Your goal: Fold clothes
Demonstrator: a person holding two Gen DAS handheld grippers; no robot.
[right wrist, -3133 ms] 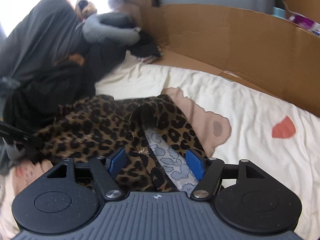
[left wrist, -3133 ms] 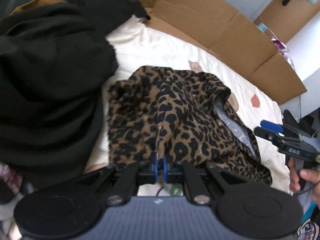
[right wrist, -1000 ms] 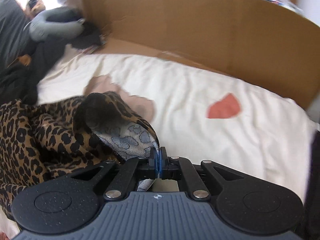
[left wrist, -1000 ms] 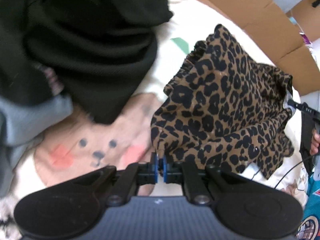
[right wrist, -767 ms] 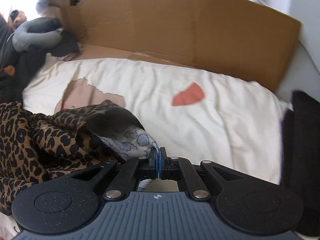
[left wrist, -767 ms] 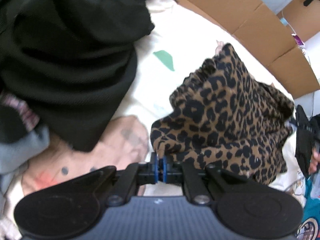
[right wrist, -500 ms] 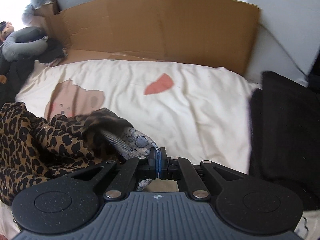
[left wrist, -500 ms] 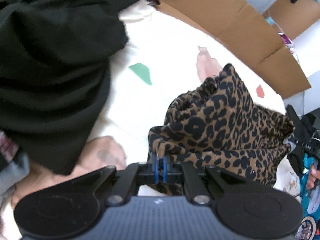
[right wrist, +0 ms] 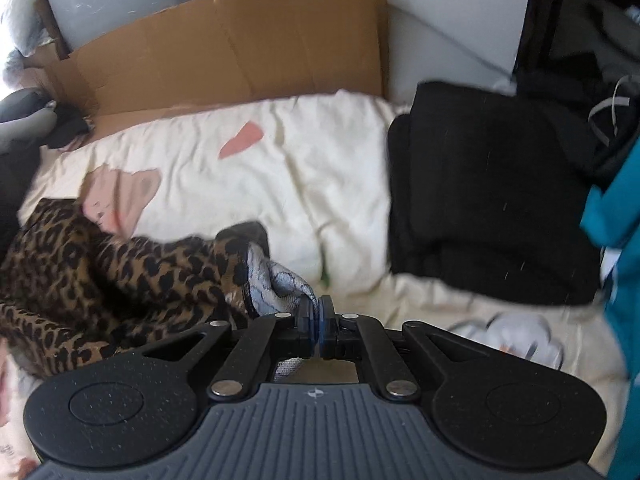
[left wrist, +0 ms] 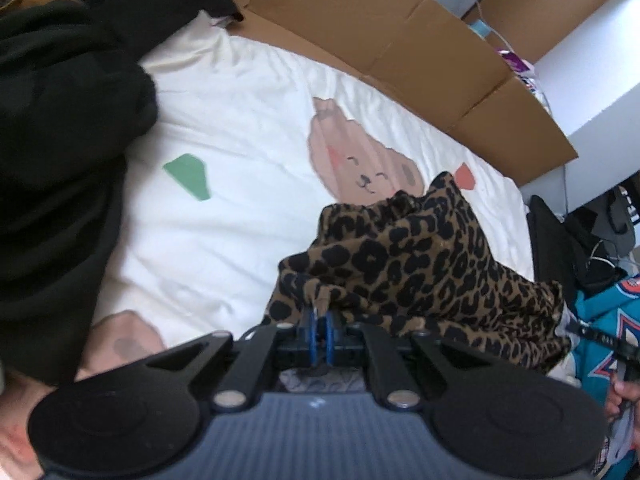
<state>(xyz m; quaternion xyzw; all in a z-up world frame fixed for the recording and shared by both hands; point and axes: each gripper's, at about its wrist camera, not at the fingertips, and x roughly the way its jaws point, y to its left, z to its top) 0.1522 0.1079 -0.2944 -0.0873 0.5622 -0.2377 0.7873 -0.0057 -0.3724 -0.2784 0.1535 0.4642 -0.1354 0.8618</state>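
While both tongs pinch it, the leopard-print garment (left wrist: pixel 420 268) hangs bunched between them above the bed (left wrist: pixel 240 128), partly slumped on the cream duvet.

Left tongs (left wrist: pixel 320 322): blue pads fully closed on a gathered edge of the printed cloth.

Right tongs (right wrist: pixel 316 320): closed tight on another edge, where the pale grey-blue reverse of the fabric (right wrist: pixel 280 280) shows, turned outward.

Purpose of hold, as judged: two separated grips on the hem or waistband let the piece be drawn taut and laid flat for folding; it is not yet flat, and no fold line can be made out.

Material: thin, limp woven cloth, tan with black spots, with a puckered, possibly elasticated edge; it drapes in soft ridges.

Surroundings: duvet printed with a bear face (left wrist: pixel 364 172) and coloured patches; flattened cardboard (left wrist: pixel 400 32) along the far side; a heavy dark heap of clothing (left wrist: pixel 60 160) at left; a squared black stack (right wrist: pixel 488 192) at right, seemingly folded.
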